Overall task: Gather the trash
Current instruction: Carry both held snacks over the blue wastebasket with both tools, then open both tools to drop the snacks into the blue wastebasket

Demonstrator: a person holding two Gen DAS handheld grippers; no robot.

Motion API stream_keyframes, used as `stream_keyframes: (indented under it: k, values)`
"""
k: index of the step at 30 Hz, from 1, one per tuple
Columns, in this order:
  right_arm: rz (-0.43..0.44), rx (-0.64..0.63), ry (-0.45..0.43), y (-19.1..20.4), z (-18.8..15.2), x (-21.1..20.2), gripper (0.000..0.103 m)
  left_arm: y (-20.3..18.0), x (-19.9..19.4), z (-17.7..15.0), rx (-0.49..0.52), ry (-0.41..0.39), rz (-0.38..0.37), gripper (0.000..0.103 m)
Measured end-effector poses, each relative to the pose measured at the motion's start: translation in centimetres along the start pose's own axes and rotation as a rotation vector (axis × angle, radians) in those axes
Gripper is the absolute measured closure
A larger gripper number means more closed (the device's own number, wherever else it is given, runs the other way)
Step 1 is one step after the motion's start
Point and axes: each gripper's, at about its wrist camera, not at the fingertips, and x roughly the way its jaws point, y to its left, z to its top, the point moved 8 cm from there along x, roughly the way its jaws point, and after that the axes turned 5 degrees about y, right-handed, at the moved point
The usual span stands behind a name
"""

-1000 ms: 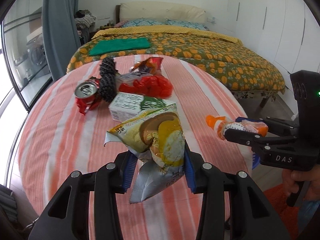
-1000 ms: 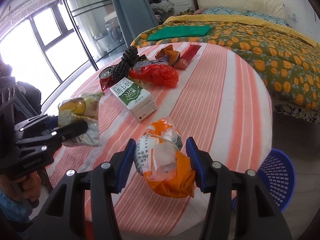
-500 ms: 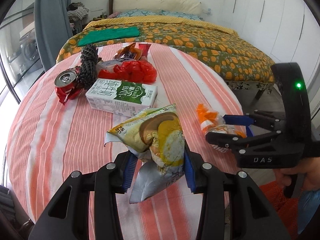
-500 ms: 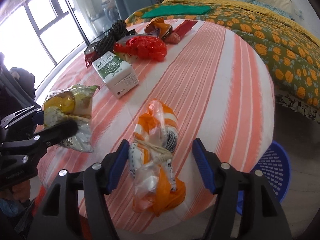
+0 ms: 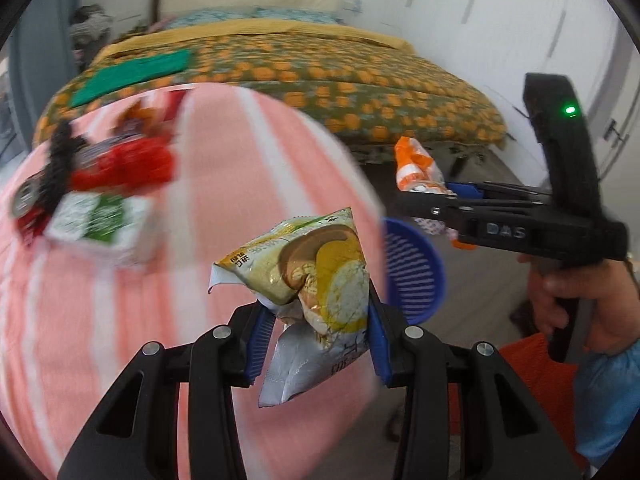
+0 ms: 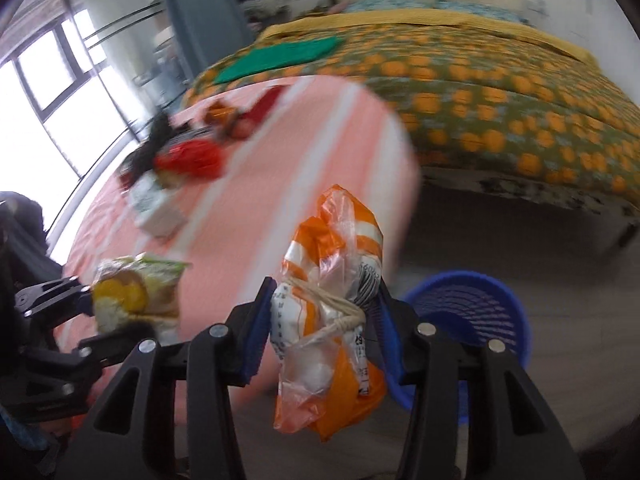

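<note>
The left gripper (image 5: pixel 316 340) is clamped, jaws partly closed, on a yellow-green snack bag (image 5: pixel 310 280), which hangs clear of the striped round table (image 5: pixel 224 168) near its right edge. The right gripper (image 6: pixel 324 332) has just been closing its jaws and now pinches an orange-and-white plastic bag (image 6: pixel 332 288) tied with string, held out beyond the table edge. Both loads are judged to be carried toward the blue slatted basket (image 6: pixel 480 304) on the floor, to the right of the table, for dropping in. On the far left of the table remain a green-and-white carton (image 5: pixel 100 224), a red bag (image 5: pixel 124 168) and a can (image 5: pixel 24 198), blurred. Writing: "DAS" on the right gripper's body; the snack bag's print is not legible.
</note>
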Motion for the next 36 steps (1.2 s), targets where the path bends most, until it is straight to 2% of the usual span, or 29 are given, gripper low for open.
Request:
stream_keyframes:
  k: [2, 7, 10, 15, 16, 17, 19, 21, 24, 29, 32, 36]
  values:
    - [-0.034, 0.068, -0.004, -4.0, -0.4, -0.5, 0.057, -3.0, 2.1, 1.1, 0.03, 0.026, -0.042, 0.062]
    - [-0.095, 0.224, -0.032, -12.8, -2.2, -0.7, 0.057, -8.6, 8.3, 2.9, 0.08, 0.095, -0.087, 0.062]
    - [-0.101, 0.29, -0.034, -16.1, -2.9, 0.1, 0.057, -10.7, 12.1, 3.6, 0.094, 0.121, -0.082, 0.062]
    - [-0.077, 0.35, -0.047, -19.0, -3.0, 1.2, 0.054, -11.8, 17.8, 4.7, 0.075, 0.157, -0.076, 0.058]
    - [-0.072, 0.364, -0.05, -19.3, -3.0, 1.3, 0.042, -12.0, 18.7, 4.9, 0.074, 0.157, -0.073, 0.056]
    - [-0.06, 0.385, -0.057, -19.9, -2.9, 1.4, 0.031, -12.1, 19.4, 5.1, 0.075, 0.159, -0.074, 0.046]
    - [-0.043, 0.417, -0.072, -20.5, -2.9, 1.2, 0.031, -12.5, 20.4, 5.7, 0.076, 0.156, -0.059, 0.041]
    - [-0.041, 0.432, -0.089, -21.0, -2.4, 0.8, 0.031, -12.8, 20.2, 6.1, 0.076, 0.142, -0.056, 0.035]
    - [-0.051, 0.437, -0.127, -21.4, -1.8, -0.2, 0.031, -13.0, 18.0, 6.4, 0.079, 0.086, -0.065, 0.027]
    - [-0.094, 0.405, -0.173, -20.4, -1.5, -1.8, 0.025, -12.6, 11.4, 5.8, 0.104, -0.017, -0.074, 0.017]
    - [-0.11, 0.374, -0.201, -19.1, -1.3, -2.3, 0.024, -10.5, 7.6, 3.9, 0.122, -0.058, -0.028, 0.013]
    - [-0.116, 0.281, -0.247, -15.0, -0.7, -3.1, 0.022, -4.7, 4.1, 0.6, 0.059, -0.06, 0.058, 0.013]
